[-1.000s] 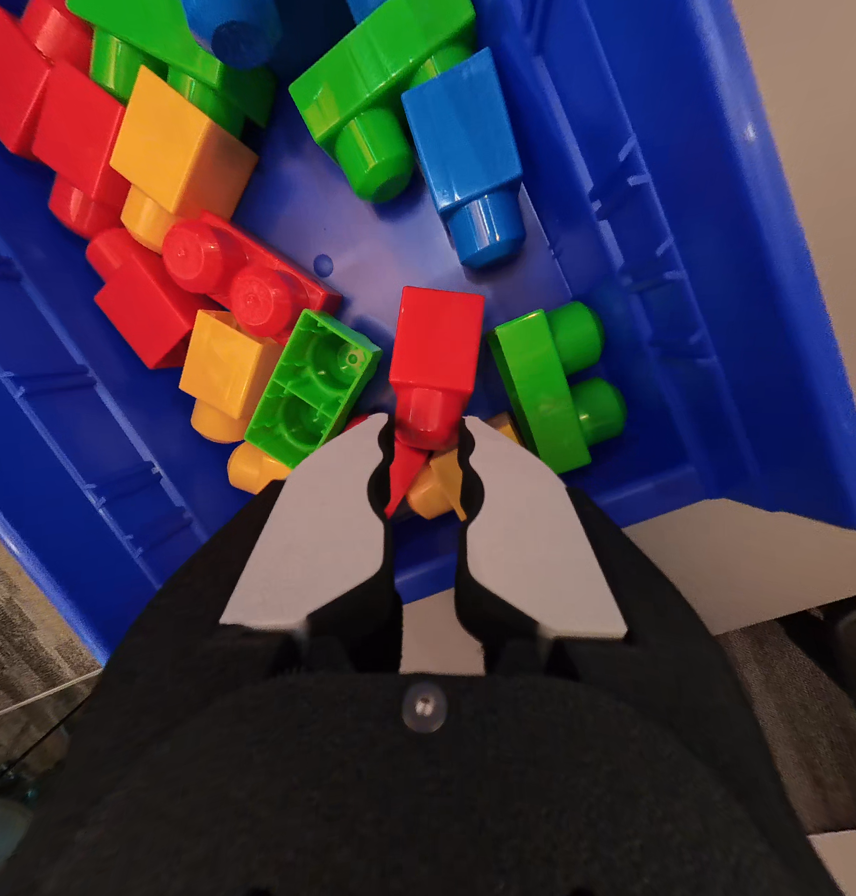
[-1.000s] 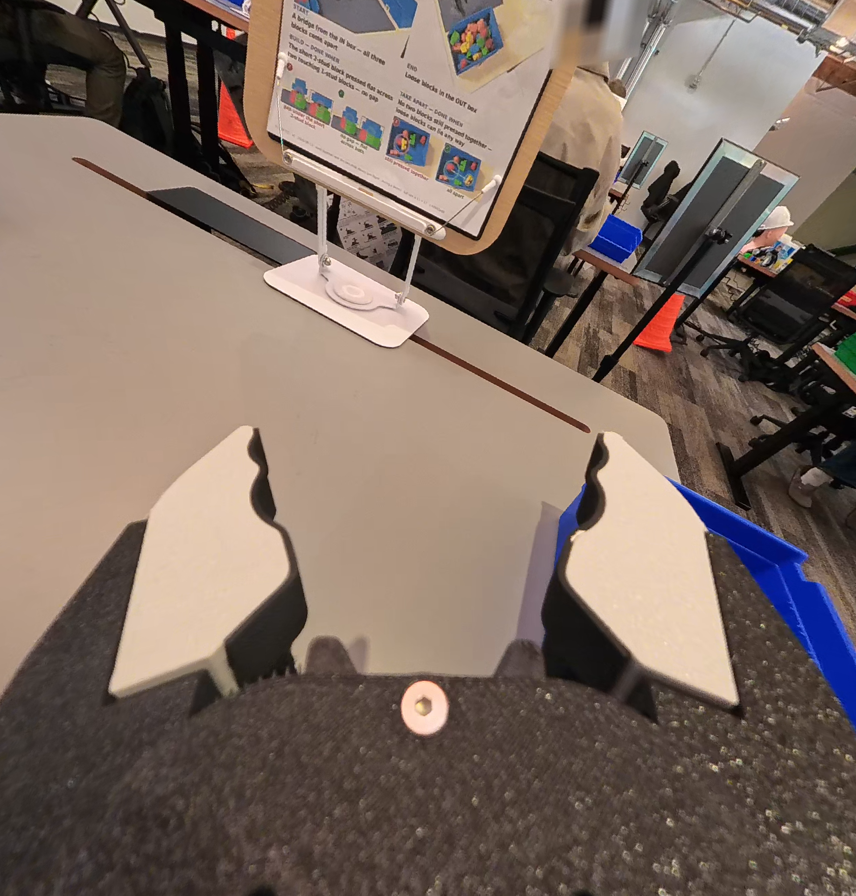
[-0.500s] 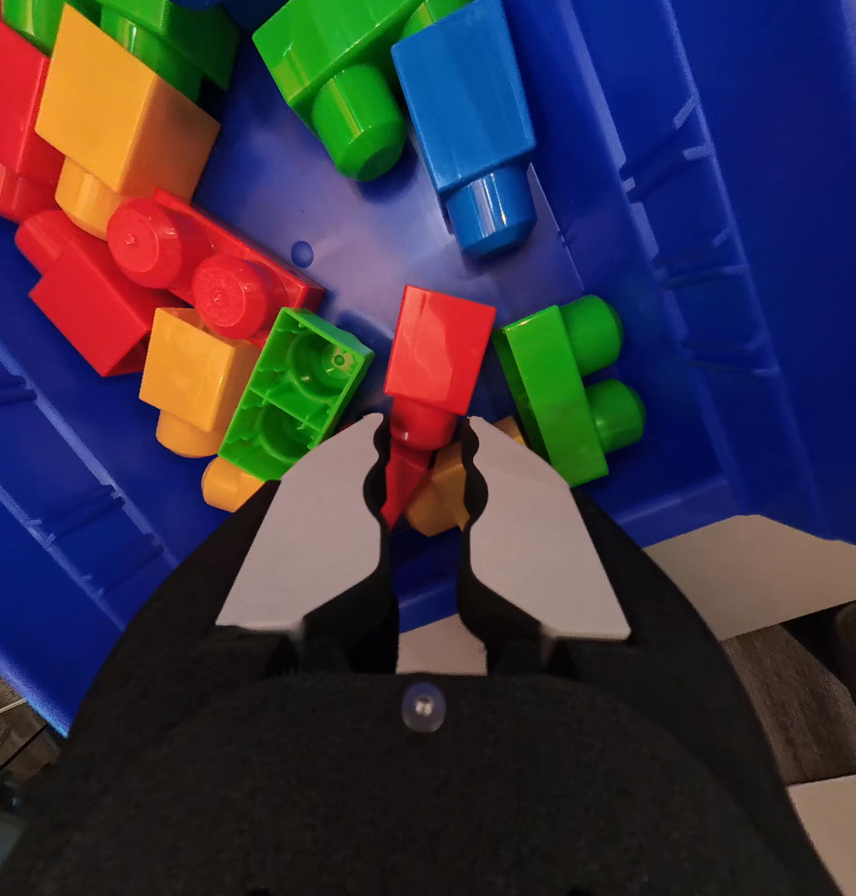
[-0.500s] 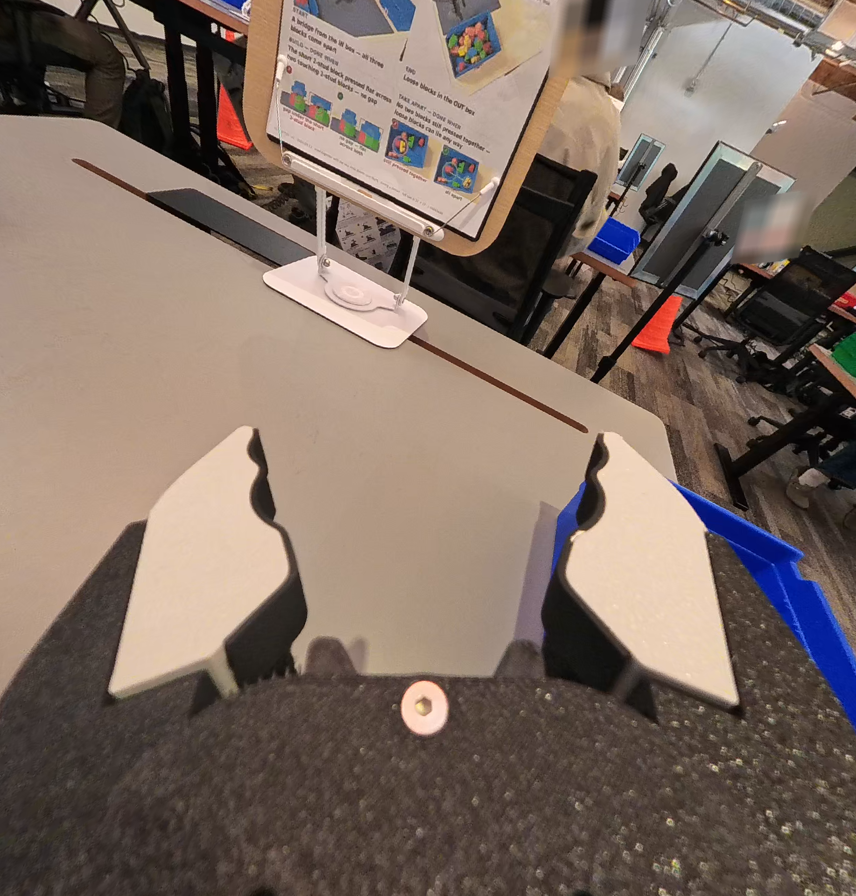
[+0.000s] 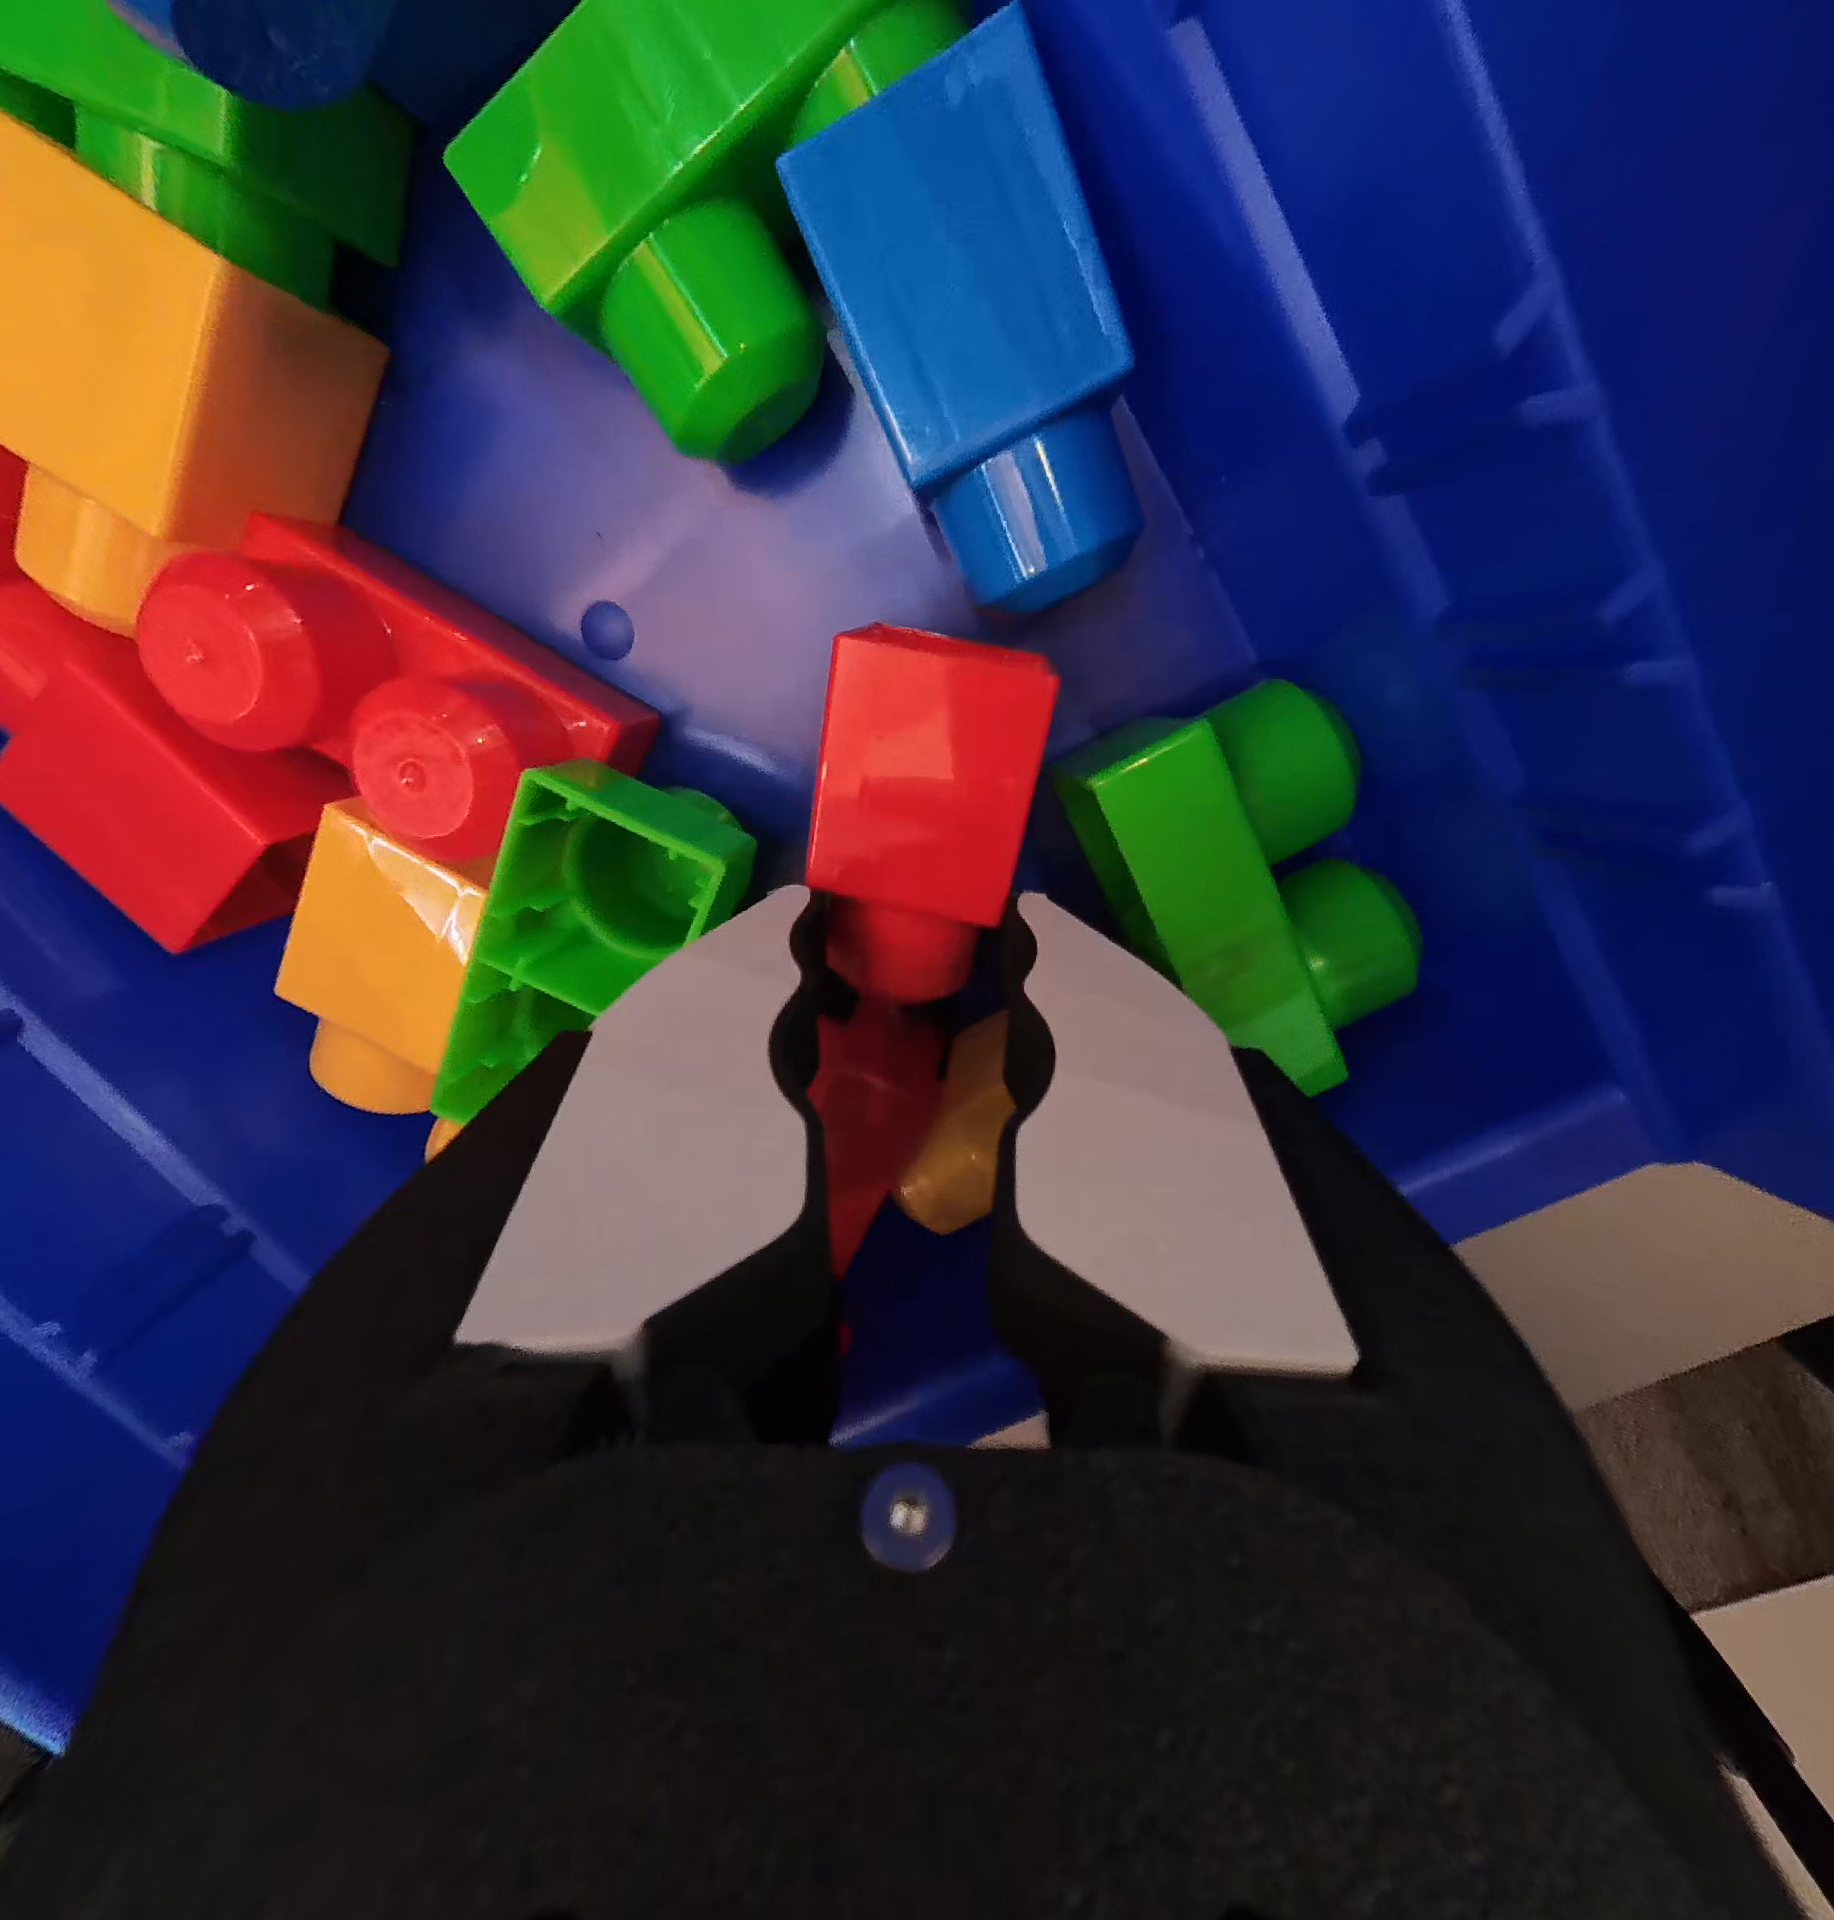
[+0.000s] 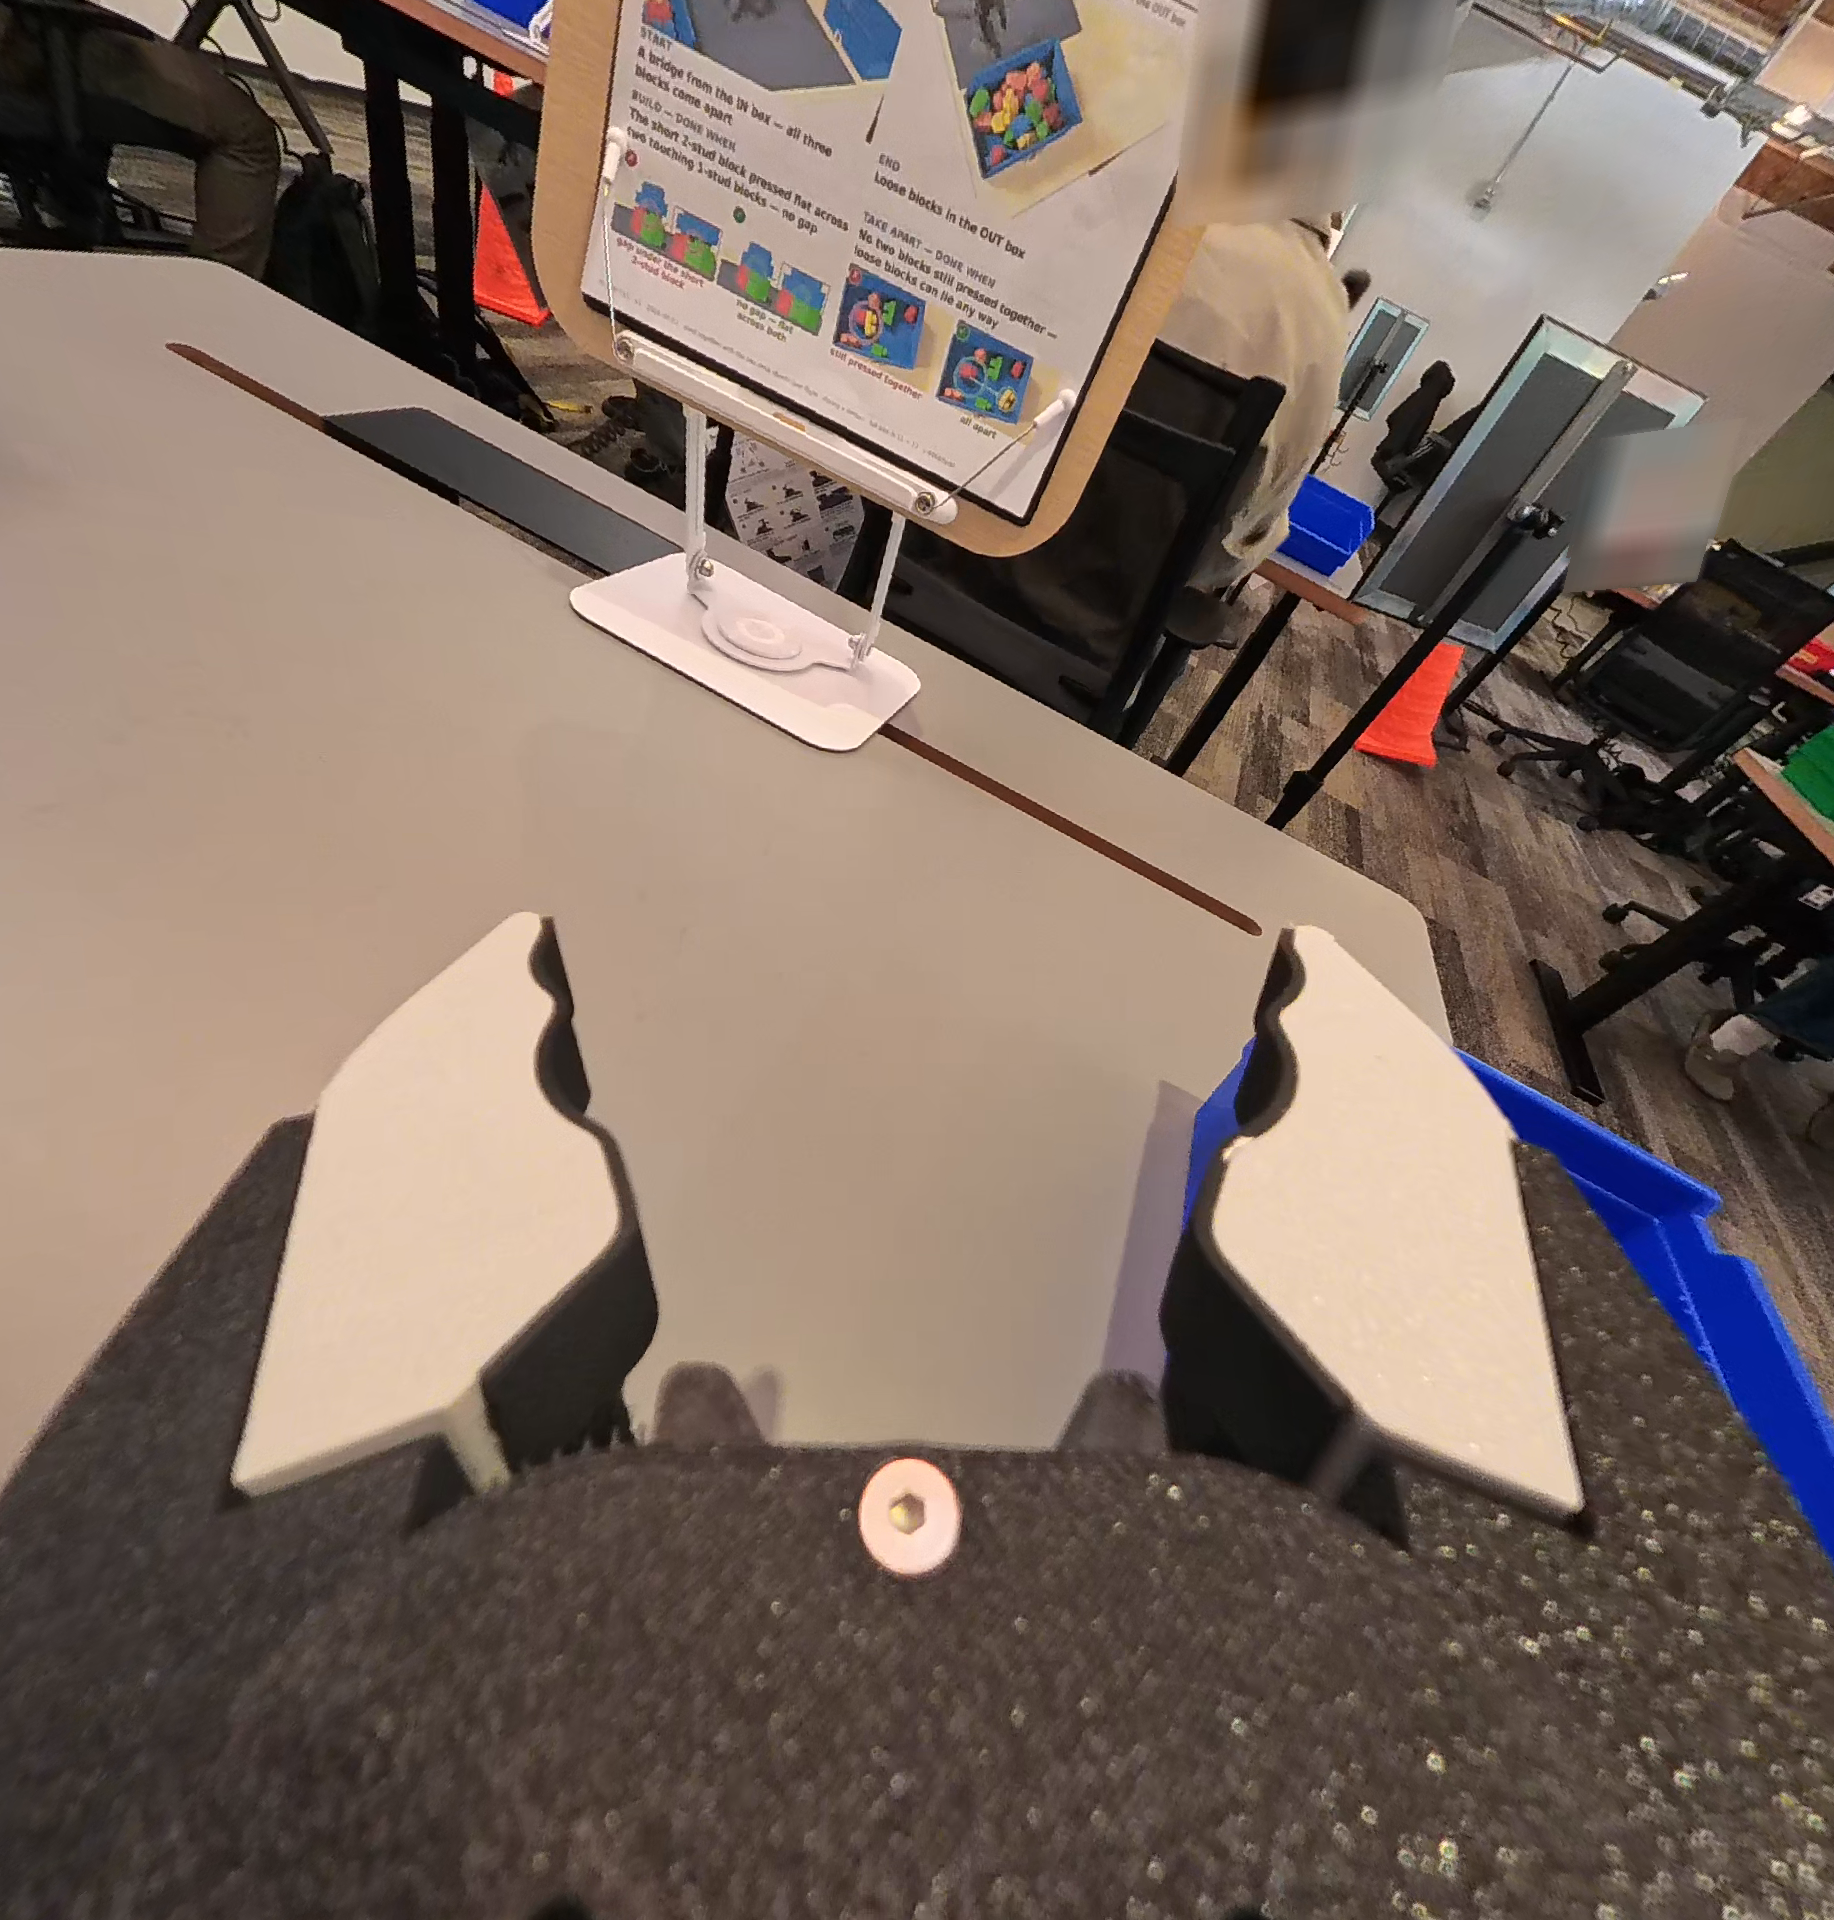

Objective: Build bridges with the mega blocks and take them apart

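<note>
In the left wrist view, my left gripper (image 5: 908,925) is shut on the stud of a red one-stud block (image 5: 928,774) inside a blue bin (image 5: 1515,520). Beside it lie a green two-stud block (image 5: 1235,883) on the right and an upturned green block (image 5: 591,914) on the left. An orange block (image 5: 954,1132) lies under the jaws. In the right wrist view, my right gripper (image 6: 913,956) is open and empty above the grey table (image 6: 373,727).
Several more loose blocks lie in the bin: red (image 5: 300,707), orange (image 5: 144,364), green (image 5: 664,197), blue (image 5: 975,270). An instruction board on a white stand (image 6: 757,644) stands at the table's far edge. A blue bin's corner (image 6: 1671,1247) shows at right. Left tips to right tips: about 75 cm.
The left gripper with the red block has shifted and come closer over the bin; the block's stud sits deeper between the jaws. The right gripper has hardly moved.
</note>
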Available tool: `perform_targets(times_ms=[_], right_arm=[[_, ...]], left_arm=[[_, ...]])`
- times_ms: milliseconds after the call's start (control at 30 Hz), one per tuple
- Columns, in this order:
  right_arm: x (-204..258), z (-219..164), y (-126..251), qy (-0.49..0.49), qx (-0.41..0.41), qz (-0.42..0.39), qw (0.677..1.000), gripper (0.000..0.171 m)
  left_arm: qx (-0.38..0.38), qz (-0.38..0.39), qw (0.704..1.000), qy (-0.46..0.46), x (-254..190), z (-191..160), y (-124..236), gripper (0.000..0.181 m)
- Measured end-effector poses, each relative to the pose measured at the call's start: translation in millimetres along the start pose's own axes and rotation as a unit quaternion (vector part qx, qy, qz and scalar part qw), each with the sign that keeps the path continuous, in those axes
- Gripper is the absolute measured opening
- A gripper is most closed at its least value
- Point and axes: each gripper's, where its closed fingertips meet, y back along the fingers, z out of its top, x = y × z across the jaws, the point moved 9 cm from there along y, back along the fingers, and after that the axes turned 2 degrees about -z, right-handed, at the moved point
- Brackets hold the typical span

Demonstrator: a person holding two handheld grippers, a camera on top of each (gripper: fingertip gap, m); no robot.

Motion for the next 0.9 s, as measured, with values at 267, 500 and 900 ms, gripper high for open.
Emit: perform_targets(times_ms=[267,500,900], right_arm=[[0.7,0.6,0.5,0.000,-0.001,0.001,1.000,0.123],[1.1,0.8,0.8,-0.001,-0.005,0.000,1.000,0.123],[1.3,-1.6,5.4,-0.005,-0.008,0.000,1.000,0.122]], left_arm=[[0.035,0.005,0.999,-0.032,-1.1,2.2,-5.2,0.029],[0.041,0.003,0.999,-0.023,-1.2,3.2,-5.9,0.029],[0.040,0.037,0.998,-0.022,2.7,2.8,42.4,0.028]])
